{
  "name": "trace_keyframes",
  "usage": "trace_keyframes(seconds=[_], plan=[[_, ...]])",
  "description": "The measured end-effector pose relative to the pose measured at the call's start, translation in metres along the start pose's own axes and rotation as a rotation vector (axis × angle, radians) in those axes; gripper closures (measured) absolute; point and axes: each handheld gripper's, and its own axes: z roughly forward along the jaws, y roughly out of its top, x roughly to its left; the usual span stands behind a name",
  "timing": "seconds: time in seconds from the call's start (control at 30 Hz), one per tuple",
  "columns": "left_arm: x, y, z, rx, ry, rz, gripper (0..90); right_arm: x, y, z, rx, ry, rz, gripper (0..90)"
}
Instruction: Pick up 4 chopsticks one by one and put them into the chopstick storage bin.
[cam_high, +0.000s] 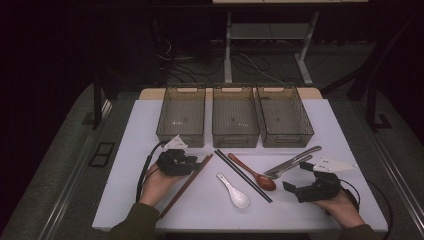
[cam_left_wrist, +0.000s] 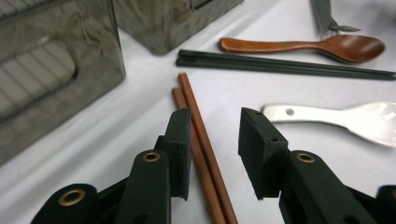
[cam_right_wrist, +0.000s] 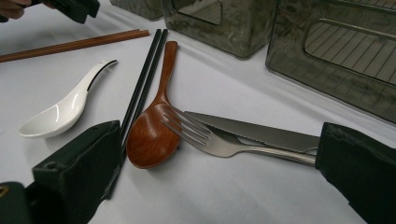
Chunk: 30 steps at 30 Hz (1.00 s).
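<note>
so the left gripper (cam_left_wrist: 214, 154) sits low over the brown chopsticks (cam_left_wrist: 201, 144), jaws parted and pads not pressing on anything; the pair runs up between them, hugging the left-hand pad; looks to me like the step is picking that pair up; to do it well i'd centre the jaws so both sticks sit squarely in the gap, keep the pads level with the white table (cam_high: 320, 125), and close across the two together so neither one rolls out; grabbing nearer the middle should stop the long ends from tipping

the chopsticks themselves are thin, reddish-brown, squared at the tip, lying side by side and touching; from the high view they lie diagonally on the table, in front of the leftmost of three smoky plastic bins (cam_high: 181, 115), with the black chopsticks (cam_high: 243, 175) just to their right

the right gripper (cam_high: 304, 183) rests on the table with jaws spread wide, nothing in them; fork (cam_right_wrist: 212, 135) and knife (cam_right_wrist: 261, 133) lie between its pads; wooden spoon (cam_right_wrist: 152, 130) and white ceramic spoon (cam_right_wrist: 63, 112) nearby
</note>
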Motion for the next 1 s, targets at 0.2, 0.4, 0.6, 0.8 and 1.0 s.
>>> trace_keyframes(seconds=[0.2,0.4,0.6,0.8,1.0], plan=[[-0.008,-0.011,-0.008,0.011,0.008,0.021,62.0,0.001,0.000,0.000,0.005,0.004,0.002,1.1],[-0.015,-0.025,-0.019,0.010,0.026,0.037,57.8,0.004,-0.002,-0.005,-0.017,0.025,-0.004,1.1],[-0.019,-0.039,-0.031,-0.014,0.028,0.012,57.8,0.012,-0.005,-0.002,0.005,0.056,-0.034,1.1],[-0.023,-0.049,-0.034,-0.008,0.028,-0.013,62.5,0.014,-0.003,-0.003,-0.009,0.049,-0.033,1.1],[-0.023,-0.050,-0.028,0.049,0.053,-0.007,72.8,0.013,-0.002,-0.002,-0.007,0.046,-0.029,1.1]])
